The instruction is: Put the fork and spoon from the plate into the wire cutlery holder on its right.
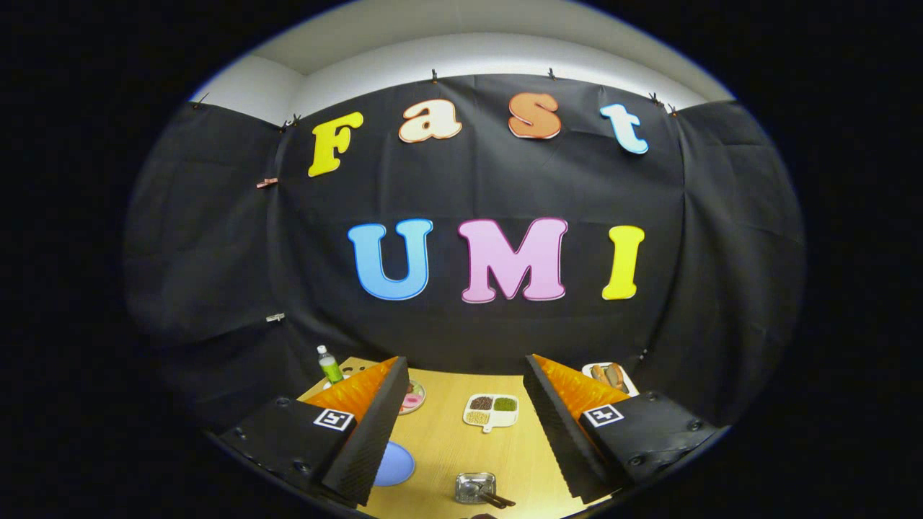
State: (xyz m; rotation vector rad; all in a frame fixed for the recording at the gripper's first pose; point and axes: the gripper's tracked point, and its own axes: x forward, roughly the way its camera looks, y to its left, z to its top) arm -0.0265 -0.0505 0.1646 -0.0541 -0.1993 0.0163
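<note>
The hand-held gripper [465, 432] hangs above the wooden desk [447, 447] with its two fingers [368, 432] spread wide and nothing between them. Each finger carries a small square black-and-white marker; no brand or readable writing shows on the things on the desk.

Taking the wire cutlery holder [475, 487] as the landmark: it stands on the desk between the fingers, close in, with dark handles of cutlery [496, 499] lying at its near right side; whether these are the fork and spoon I cannot tell. A blue plate [395, 465] lies left of the holder, partly hidden by the left finger. Beyond the holder sits a white divided dish [491, 411] of grains. Farther left stand a patterned plate [412, 398] and a green bottle [329, 365]. Beyond and right lies a tray [609, 375].
</note>
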